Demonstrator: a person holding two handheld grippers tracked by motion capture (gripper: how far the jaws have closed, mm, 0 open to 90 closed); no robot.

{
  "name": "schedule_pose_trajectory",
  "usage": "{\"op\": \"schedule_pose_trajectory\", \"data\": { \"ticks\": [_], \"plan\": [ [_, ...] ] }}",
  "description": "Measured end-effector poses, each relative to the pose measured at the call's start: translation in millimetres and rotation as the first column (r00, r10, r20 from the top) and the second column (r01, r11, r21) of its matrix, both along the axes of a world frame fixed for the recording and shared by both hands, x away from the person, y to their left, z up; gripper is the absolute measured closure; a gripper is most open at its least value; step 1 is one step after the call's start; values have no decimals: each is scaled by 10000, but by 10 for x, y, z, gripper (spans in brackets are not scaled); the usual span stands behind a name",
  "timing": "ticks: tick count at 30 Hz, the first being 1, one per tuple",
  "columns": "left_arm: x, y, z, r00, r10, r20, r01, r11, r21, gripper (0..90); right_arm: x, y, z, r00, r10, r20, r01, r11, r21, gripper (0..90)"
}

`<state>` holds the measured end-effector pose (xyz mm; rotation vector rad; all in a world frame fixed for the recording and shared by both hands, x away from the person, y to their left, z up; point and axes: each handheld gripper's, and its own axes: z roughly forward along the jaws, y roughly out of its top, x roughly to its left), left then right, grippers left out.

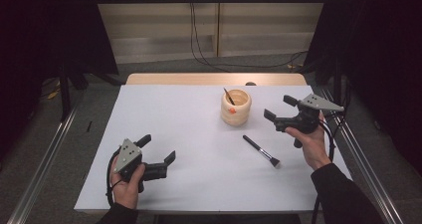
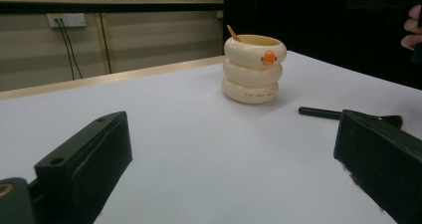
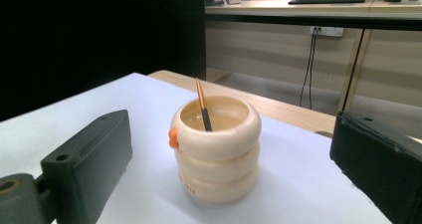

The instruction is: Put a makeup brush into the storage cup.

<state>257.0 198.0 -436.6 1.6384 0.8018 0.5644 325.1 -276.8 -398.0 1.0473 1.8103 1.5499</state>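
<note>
both tools held with jaws spread and empty, right tool (image 1: 276, 111) near cream holder (image 1: 236, 107), left tool (image 1: 158, 150) low on tabletop (image 1: 189, 149), black brush (image 1: 261, 150) laid between

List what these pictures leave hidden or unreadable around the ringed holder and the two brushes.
- Lower end of the brush in the holder: hidden by the cream holder wall, right gripper view.
- Print on the holder's bottom ring: too small to read, left gripper view.
- Bristle end of the black brush on the table: covered by the left gripper jaw, left gripper view.
- Dark object at the table's far edge: too small, high view.
</note>
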Motion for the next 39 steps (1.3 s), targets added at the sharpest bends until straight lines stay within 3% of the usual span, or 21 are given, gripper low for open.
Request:
{"op": "schedule_pose_trajectory", "data": {
  "ticks": [8,14,17,39],
  "plan": [
    [-8,-2,6,10000,26,0,-26,10000,22,15,-164,-109,-60,9995,-300,-94,299,9995,-39,34],
    [-18,-2,10,10000,48,7,-48,10000,-12,16,-324,-190,-23,9992,-401,11,400,9989,248,31],
    [-18,8,8,10000,-1,5,1,10000,-28,15,-416,-222,-24,9996,-278,20,278,9996,34,31],
    [-69,48,44,9999,134,-10,-134,9998,-119,16,-1046,-485,-262,9954,-872,-386,875,9961,62,38]
  ]
}}
